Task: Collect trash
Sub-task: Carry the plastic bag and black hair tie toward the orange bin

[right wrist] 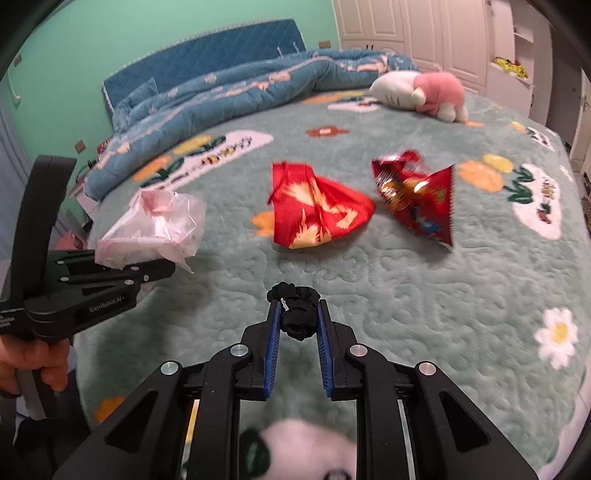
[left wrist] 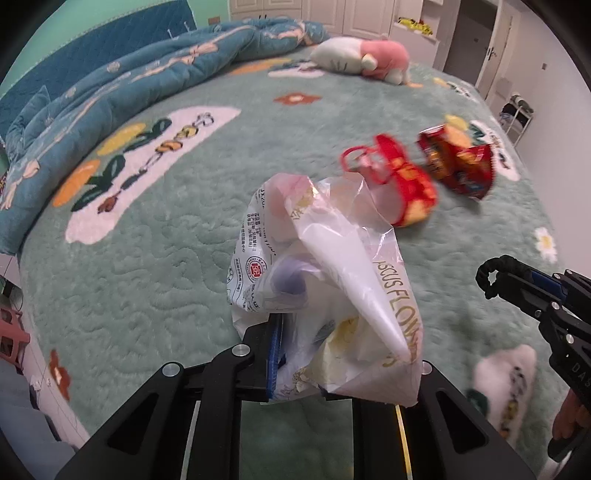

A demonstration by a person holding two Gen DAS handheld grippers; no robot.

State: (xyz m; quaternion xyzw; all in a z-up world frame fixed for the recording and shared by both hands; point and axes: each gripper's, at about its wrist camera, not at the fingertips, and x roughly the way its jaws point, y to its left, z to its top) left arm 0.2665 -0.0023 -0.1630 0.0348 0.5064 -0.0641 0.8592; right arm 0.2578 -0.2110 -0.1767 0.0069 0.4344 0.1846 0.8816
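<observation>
My left gripper (left wrist: 325, 332) is shut on a crumpled clear plastic bag (left wrist: 332, 258) with printed text, held above the green bed blanket (left wrist: 166, 277). The right wrist view shows this gripper (right wrist: 155, 269) with the bag (right wrist: 159, 221) at the left. My right gripper (right wrist: 297, 310) is shut on a black hair scrunchie (right wrist: 297, 317) between its blue pads; it appears at the right edge (left wrist: 491, 280) of the left wrist view. A red and gold bag (right wrist: 317, 210) and a red snack wrapper (right wrist: 417, 199) lie on the blanket further on.
A pink and white plush toy (right wrist: 424, 88) lies at the far side of the bed. A bunched blue quilt (right wrist: 221, 88) runs along the headboard. White wardrobes (right wrist: 406, 29) stand behind. A hand (right wrist: 33, 362) grips the left tool. The bed edge (left wrist: 40, 332) drops off at left.
</observation>
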